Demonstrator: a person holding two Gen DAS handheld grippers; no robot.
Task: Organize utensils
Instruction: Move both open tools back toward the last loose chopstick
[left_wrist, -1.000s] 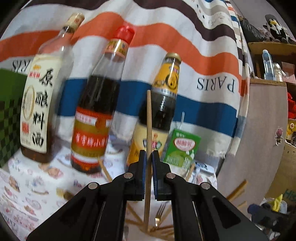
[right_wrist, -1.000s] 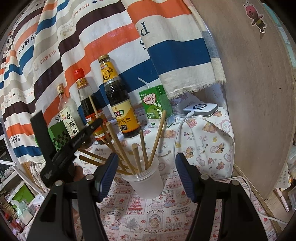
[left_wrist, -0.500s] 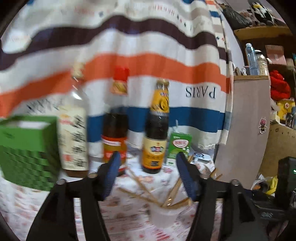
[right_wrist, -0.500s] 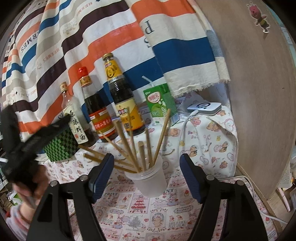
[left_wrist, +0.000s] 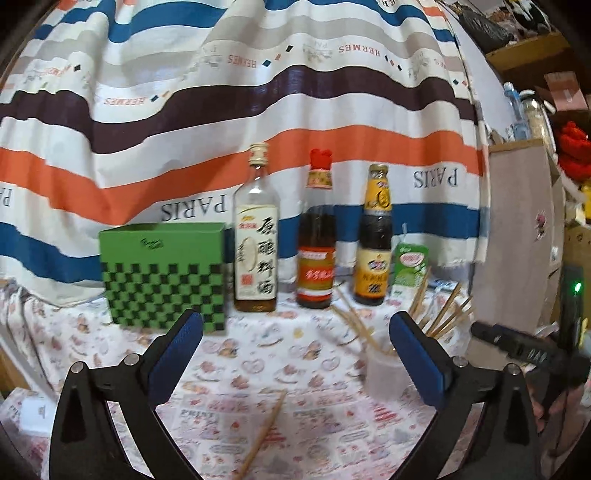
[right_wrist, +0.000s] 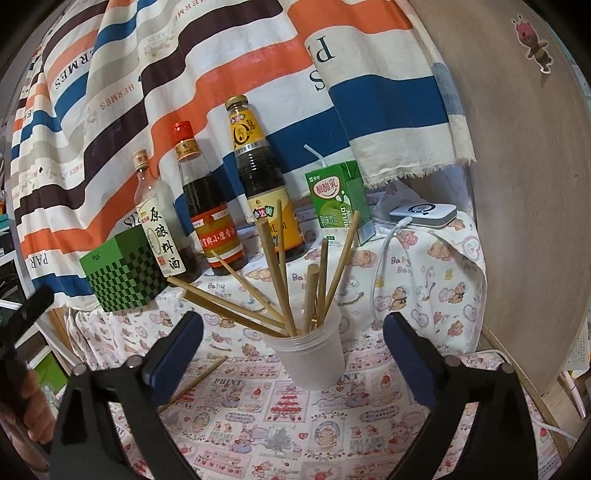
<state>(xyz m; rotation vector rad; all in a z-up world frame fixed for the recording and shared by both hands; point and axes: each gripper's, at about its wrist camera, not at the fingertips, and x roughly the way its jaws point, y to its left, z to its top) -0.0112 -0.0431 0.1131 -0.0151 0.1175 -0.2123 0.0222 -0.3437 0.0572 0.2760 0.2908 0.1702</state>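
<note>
Along the back edge of the table (right_wrist: 369, 421), which wears a printed cartoon cloth, a green checkered box (right_wrist: 122, 273) stands furthest left. Next come three upright bottles: a clear one with a white label (right_wrist: 157, 225), a red-capped one (right_wrist: 208, 218), and a dark one with a yellow label (right_wrist: 264, 184). A green drink carton (right_wrist: 338, 199) with a straw stands to their right, and a white device (right_wrist: 423, 214) with a cable lies near the back right corner.

A translucent cup (right_wrist: 314, 354) stands toward the front middle of the table, in front of the bottles, holding a fan of wooden chopsticks (right_wrist: 280, 273) that lean outward. One loose chopstick (right_wrist: 192, 384) lies flat on the cloth, just left of the cup.

The left hand-held gripper (left_wrist: 295, 354) has just been opening; its jaws are spread wide with nothing pinched, the loose chopstick on the cloth beneath them. The right hand-held gripper (right_wrist: 293, 354) has also just been opening; its jaws stand spread on either side of the cup, apart from it.
</note>
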